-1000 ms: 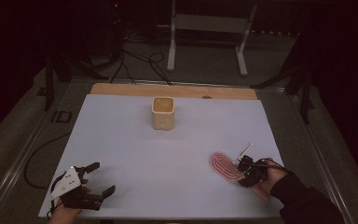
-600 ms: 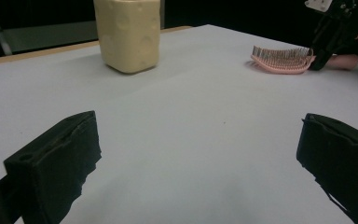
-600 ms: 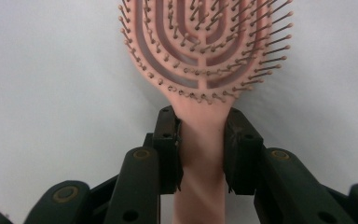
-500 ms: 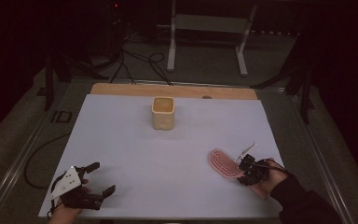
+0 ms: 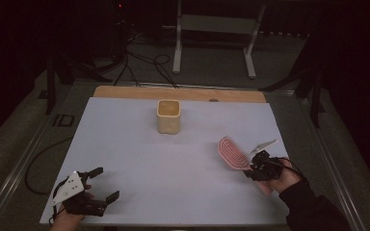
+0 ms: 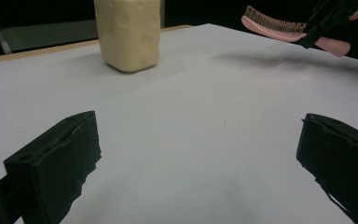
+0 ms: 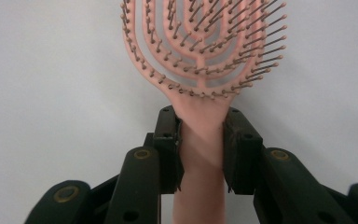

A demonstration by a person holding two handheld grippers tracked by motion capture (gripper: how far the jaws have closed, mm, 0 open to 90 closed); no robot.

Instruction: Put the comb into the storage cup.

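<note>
A pink hairbrush (image 5: 233,153) hangs tilted above the white sheet at the right, bristles up. My right gripper (image 5: 256,166) is shut on its handle. In the right gripper view both pads (image 7: 168,149) press the handle just below the brush head (image 7: 200,46). A cream square cup (image 5: 168,116) stands upright at the middle back. My left gripper (image 5: 107,183) rests at the front left, open, with nothing between its jaws. The left gripper view looks past its own gripper (image 6: 198,158) to the cup (image 6: 128,32) and the lifted brush (image 6: 275,25).
The white sheet (image 5: 173,163) covers the table, with a wooden strip (image 5: 178,93) along its far edge. A metal stand (image 5: 212,29) and cables (image 5: 144,62) lie on the floor beyond. Another cable (image 5: 38,159) loops off the left side.
The brush has come up off the sheet in the right gripper, its head now raised and tilted. The left gripper has stayed where it was.
</note>
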